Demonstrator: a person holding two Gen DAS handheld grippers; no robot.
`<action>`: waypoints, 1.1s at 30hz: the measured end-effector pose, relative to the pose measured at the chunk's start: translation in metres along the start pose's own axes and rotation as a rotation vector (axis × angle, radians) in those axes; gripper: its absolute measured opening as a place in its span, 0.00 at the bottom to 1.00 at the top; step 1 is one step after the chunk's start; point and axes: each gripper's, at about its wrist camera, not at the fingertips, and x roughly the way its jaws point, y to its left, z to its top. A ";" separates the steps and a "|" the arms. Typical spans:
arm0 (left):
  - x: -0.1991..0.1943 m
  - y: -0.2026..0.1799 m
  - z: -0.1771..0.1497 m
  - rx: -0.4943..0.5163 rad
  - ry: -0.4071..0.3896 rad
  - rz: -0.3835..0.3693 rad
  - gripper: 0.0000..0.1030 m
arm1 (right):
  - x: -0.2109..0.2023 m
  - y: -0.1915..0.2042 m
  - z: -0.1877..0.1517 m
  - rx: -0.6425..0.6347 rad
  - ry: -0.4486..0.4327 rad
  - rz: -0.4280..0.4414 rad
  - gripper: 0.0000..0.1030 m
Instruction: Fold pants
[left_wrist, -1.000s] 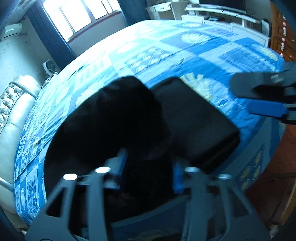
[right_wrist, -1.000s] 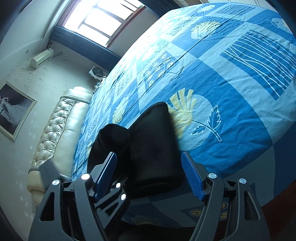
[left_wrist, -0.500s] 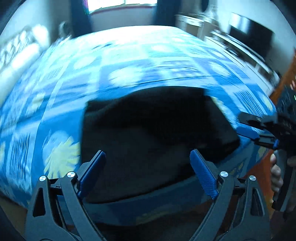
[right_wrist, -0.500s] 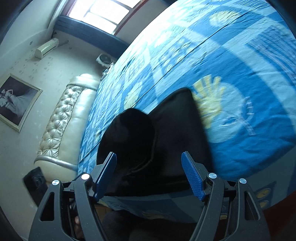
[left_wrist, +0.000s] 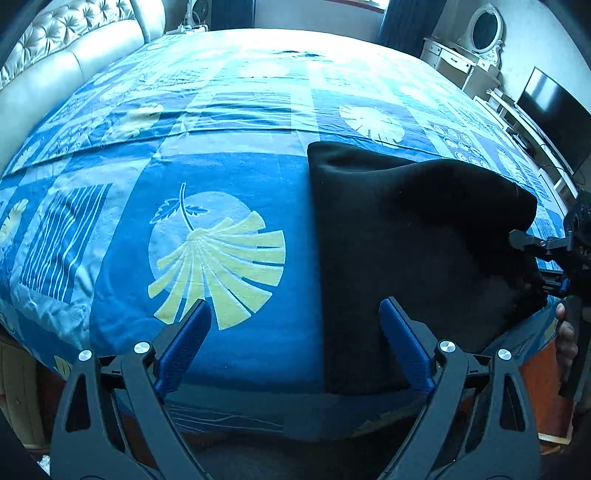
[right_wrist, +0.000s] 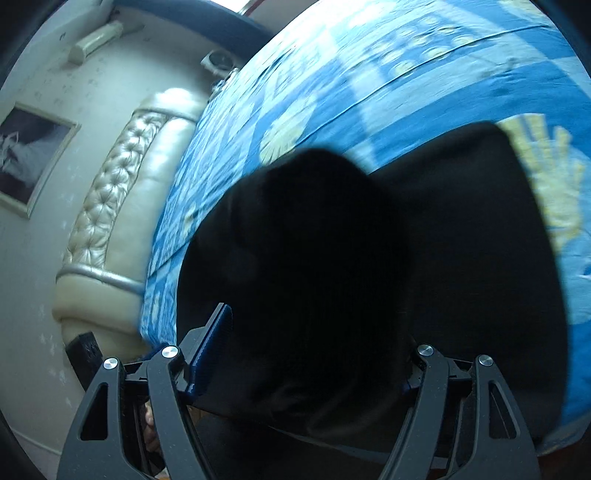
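Note:
The black pants (left_wrist: 413, 243) lie folded on the blue patterned bedspread (left_wrist: 221, 236) near the bed's front edge. My left gripper (left_wrist: 295, 343) is open and empty, hovering at the bed edge with its right finger (left_wrist: 404, 345) over the pants' near left corner. My right gripper (left_wrist: 546, 266) shows at the far right of the left wrist view, at the pants' raised right end. In the right wrist view the pants (right_wrist: 369, 266) fill the space between the spread fingers (right_wrist: 210, 350), and the right pad is hidden by the cloth. My right gripper (right_wrist: 314, 350) stands open around the bunched fabric.
A padded cream headboard (right_wrist: 118, 206) runs along the bed's left side. A white dresser with an oval mirror (left_wrist: 480, 40) and a dark television (left_wrist: 550, 110) stand beyond the bed at the right. A framed picture (right_wrist: 26, 155) hangs on the wall.
My left gripper has let go of the pants, opened and swung left toward the bare bedspread. My right gripper has moved closer, so the bunched end of the pants now lies between its fingers.

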 end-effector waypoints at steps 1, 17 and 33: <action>0.000 -0.002 0.000 0.010 -0.004 0.006 0.90 | 0.002 0.001 0.000 -0.006 0.007 -0.014 0.44; -0.004 -0.003 0.005 0.031 -0.017 0.003 0.90 | -0.077 0.011 0.004 -0.054 -0.157 0.021 0.12; 0.013 -0.026 -0.001 0.063 0.024 -0.012 0.90 | -0.078 -0.080 -0.005 0.148 -0.144 -0.023 0.12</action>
